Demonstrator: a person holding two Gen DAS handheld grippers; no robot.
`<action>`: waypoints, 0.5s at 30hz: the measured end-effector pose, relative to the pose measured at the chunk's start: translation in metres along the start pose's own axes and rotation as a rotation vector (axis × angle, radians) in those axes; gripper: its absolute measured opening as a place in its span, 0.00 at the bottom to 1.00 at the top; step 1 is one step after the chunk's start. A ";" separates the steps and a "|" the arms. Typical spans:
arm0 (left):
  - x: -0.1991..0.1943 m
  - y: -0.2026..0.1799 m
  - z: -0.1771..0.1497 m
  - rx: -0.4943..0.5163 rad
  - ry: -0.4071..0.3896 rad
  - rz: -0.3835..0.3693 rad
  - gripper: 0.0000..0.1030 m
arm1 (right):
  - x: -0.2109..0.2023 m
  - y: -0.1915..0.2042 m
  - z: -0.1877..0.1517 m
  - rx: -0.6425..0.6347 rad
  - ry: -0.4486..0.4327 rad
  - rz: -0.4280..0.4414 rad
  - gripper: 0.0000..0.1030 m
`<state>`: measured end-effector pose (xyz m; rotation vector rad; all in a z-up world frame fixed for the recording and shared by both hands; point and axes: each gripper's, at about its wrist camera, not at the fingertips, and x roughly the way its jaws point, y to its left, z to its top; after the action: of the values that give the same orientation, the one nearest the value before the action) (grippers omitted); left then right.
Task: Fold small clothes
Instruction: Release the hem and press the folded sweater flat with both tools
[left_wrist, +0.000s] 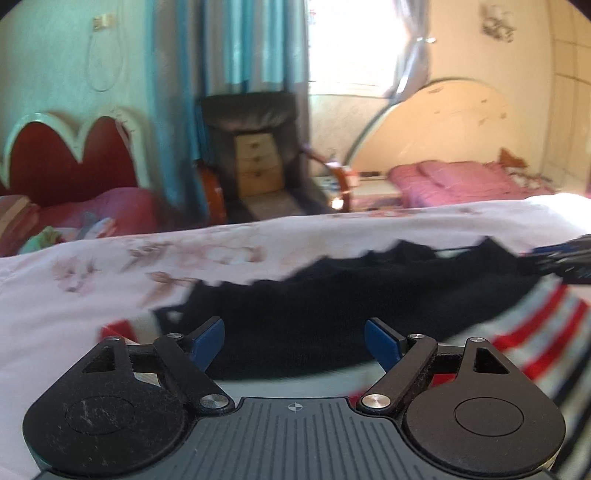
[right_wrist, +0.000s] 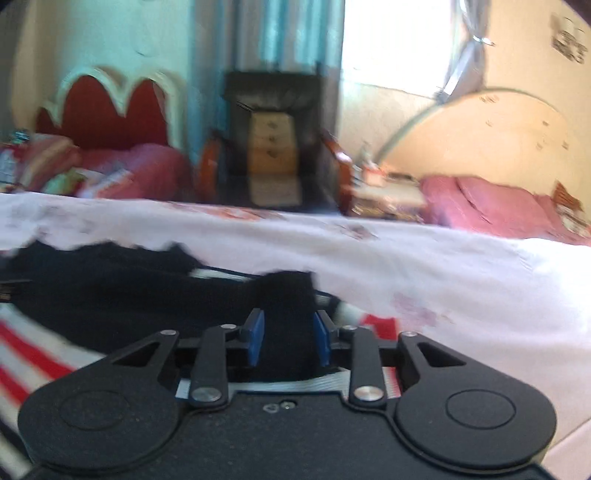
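A small garment, dark navy (left_wrist: 332, 295) with red, white and grey stripes (left_wrist: 535, 332), lies on a white floral bedsheet (left_wrist: 110, 295). My left gripper (left_wrist: 294, 341) is open, its blue pads wide apart, low over the navy part. My right gripper (right_wrist: 289, 338) is shut on a fold of the navy fabric (right_wrist: 288, 295), which stands up between its blue pads. The striped part shows at the left of the right wrist view (right_wrist: 33, 350). The other gripper's tip (left_wrist: 569, 262) shows at the right edge of the left wrist view.
Beyond the bed stand a dark armchair (left_wrist: 255, 147) holding a small wooden drawer unit, a red headboard (left_wrist: 66, 158) at left, and another bed with pink bedding (left_wrist: 461, 181) at right. Blue curtains and a bright window are behind.
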<state>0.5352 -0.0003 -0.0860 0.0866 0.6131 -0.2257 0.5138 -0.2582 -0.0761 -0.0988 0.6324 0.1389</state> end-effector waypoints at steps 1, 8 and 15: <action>-0.003 -0.009 -0.004 0.015 0.008 -0.021 0.80 | -0.007 0.010 -0.004 -0.014 0.003 0.046 0.30; -0.007 -0.029 -0.025 0.020 0.041 -0.040 0.80 | -0.013 0.082 -0.039 -0.189 0.036 0.099 0.32; -0.023 0.043 -0.047 -0.146 0.036 0.038 0.80 | -0.024 0.025 -0.044 -0.054 0.079 -0.056 0.33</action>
<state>0.5005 0.0531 -0.1101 -0.0387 0.6614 -0.1425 0.4655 -0.2413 -0.0983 -0.1743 0.7042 0.0980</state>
